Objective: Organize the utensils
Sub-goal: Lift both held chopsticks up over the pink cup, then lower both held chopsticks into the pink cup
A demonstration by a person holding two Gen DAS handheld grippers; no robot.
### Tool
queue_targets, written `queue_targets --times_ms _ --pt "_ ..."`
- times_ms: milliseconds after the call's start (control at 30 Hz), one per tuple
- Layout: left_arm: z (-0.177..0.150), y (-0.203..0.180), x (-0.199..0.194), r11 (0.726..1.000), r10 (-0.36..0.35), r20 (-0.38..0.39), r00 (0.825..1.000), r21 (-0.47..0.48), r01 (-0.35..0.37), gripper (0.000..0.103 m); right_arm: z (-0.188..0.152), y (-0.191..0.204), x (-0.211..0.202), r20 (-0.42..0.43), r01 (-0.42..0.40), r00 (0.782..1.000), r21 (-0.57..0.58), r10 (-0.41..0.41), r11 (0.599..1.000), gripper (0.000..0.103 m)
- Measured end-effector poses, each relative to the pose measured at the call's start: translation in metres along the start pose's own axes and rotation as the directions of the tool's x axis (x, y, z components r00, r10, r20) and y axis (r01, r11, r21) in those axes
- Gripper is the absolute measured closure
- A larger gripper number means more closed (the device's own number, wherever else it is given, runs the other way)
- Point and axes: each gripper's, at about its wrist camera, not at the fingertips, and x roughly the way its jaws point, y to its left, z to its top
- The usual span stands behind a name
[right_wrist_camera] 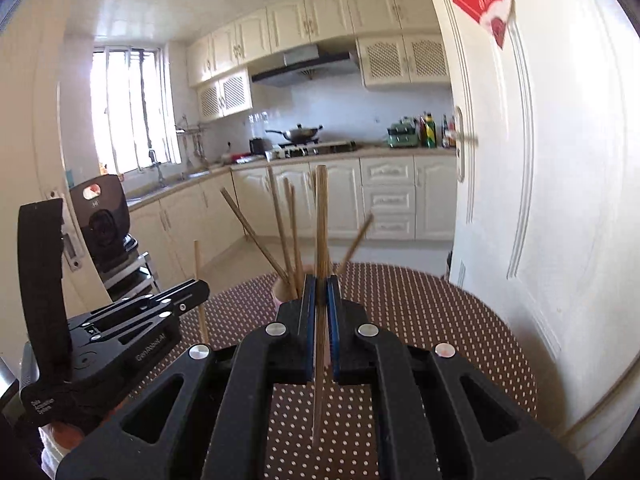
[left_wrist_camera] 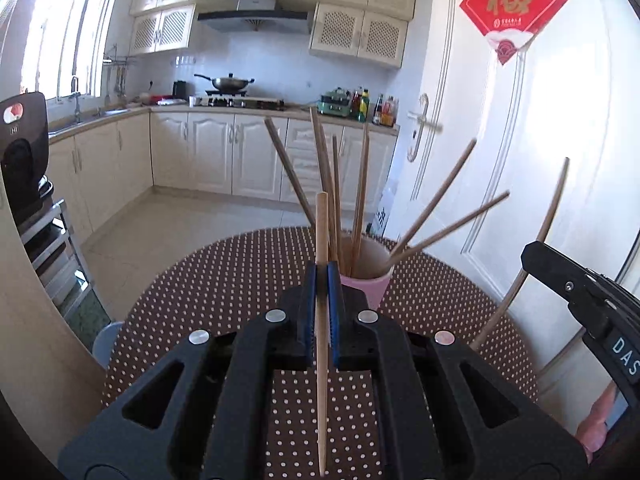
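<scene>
A pink cup stands on the round brown polka-dot table and holds several wooden chopsticks fanned out. My left gripper is shut on a light wooden chopstick, held upright just before the cup. My right gripper is shut on a darker chopstick, upright, right in front of the cup. The right gripper shows in the left view with its chopstick. The left gripper and its chopstick show in the right view.
A white door with a red paper decoration stands close to the table's right. A dark appliance sits on a metal rack at left. Kitchen cabinets and counter lie beyond an open tiled floor.
</scene>
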Motion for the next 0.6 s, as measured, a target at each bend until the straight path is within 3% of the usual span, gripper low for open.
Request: queue_targets --times_ms 600 --pt "0.058 -0.007 -0.023 1.0 0.011 0.169 0.986 0.012 -0.013 0.097 0.058 0.017 -0.009 0.194 -0.036 0.98 -0.03 0.041 0.999 0.099"
